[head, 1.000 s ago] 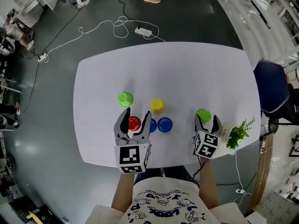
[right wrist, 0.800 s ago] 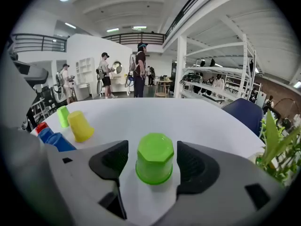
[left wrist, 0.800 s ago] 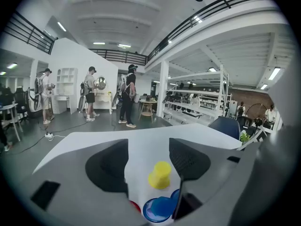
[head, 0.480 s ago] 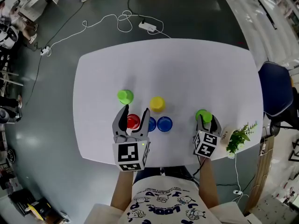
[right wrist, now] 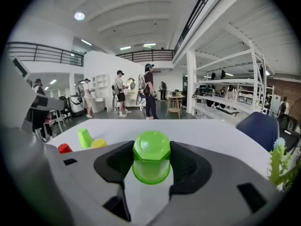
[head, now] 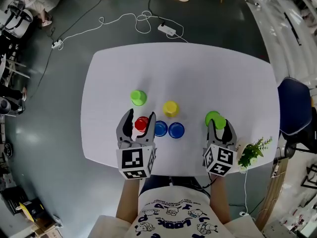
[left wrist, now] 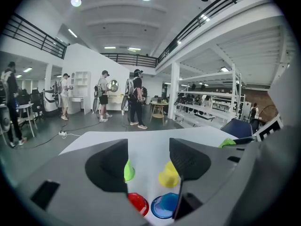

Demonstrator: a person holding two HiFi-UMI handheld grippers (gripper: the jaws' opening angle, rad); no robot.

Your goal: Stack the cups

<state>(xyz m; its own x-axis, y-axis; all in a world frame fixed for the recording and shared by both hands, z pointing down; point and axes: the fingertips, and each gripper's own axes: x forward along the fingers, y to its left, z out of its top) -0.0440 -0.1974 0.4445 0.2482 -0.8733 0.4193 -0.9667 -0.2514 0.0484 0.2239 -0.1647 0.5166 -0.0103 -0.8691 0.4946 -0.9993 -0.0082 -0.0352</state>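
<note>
No cup is stacked yet: the light-green cup (head: pixel 138 97), yellow cup (head: pixel 171 108), red cup (head: pixel 141 124) and two blue cups (head: pixel 160 128) (head: pixel 176 130) each stand singly on the white surface (head: pixel 223 73). Your right hand-held gripper (head: pixel 220 125) is clamped on the inverted green cup (right wrist: pixel 151 163) near the surface's right front edge. Whether that cup has left the surface cannot be told. Your left hand-held gripper (head: pixel 140 117) hangs above the red cup with its jaws apart and empty. Compared with a second ago, the right jaws have just been closing from a wider stance onto the green cup, while the left gripper has kept its place and opening.
</note>
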